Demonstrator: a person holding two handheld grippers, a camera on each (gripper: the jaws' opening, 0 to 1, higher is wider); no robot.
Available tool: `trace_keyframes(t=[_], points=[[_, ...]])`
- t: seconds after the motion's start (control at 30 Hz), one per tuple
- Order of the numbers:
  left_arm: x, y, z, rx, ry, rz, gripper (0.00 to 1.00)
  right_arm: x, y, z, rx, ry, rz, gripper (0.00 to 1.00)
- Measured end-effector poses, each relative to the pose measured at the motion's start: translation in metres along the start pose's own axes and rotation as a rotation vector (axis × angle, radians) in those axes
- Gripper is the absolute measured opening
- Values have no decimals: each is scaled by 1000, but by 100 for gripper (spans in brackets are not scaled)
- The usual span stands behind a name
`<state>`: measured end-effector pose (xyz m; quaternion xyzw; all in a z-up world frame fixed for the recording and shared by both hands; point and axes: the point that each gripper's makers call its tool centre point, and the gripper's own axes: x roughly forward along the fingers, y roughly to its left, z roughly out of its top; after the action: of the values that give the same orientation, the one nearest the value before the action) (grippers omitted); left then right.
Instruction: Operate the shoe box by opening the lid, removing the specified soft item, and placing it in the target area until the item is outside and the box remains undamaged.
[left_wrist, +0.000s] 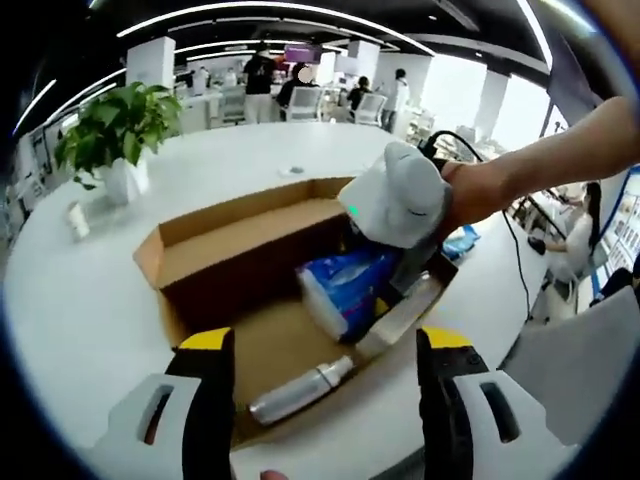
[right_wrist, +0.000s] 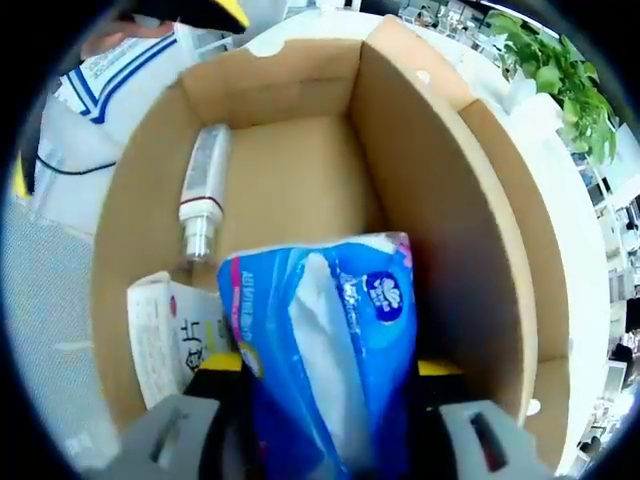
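An open brown cardboard shoe box lies on a white round table. Inside it is a soft blue-and-white tissue pack. My right gripper, held by a hand, reaches down into the box onto this pack. In the right gripper view the tissue pack fills the gap between the yellow-tipped jaws of my right gripper, which is shut on it. My left gripper hovers open over the near end of the box, nothing between its jaws.
A silver bottle and a white carton also lie in the box. A potted plant and a small white cup stand on the table's far left. People and chairs are far behind.
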<state>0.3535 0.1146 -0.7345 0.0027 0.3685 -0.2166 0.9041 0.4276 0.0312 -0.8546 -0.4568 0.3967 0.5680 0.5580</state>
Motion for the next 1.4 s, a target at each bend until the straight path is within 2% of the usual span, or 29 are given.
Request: trace_keyframes(t=[0.5,0.73,0.8,1.07,1.17,1.4], points=[[2,-4,-2,-20,3,-31,79,-2,0,1,37,-46,-32,41],[1,4,0,-68,-23,-34,78,-7,6,3,53,-90,-63,35],[-1,3,0,-82,-30,-35,78,-7,4,4,62,-104,-75,34],[-1,1,-1,-78,-22,-35,78,-29,16,13,90,-153,-91,32],[-1,0,-2,-80,-21,-35,77,-25,16,15,90,-168,-77,32],[0,0,-3,-81,-18,-34,77,-31,11,19,86,-198,-87,32]])
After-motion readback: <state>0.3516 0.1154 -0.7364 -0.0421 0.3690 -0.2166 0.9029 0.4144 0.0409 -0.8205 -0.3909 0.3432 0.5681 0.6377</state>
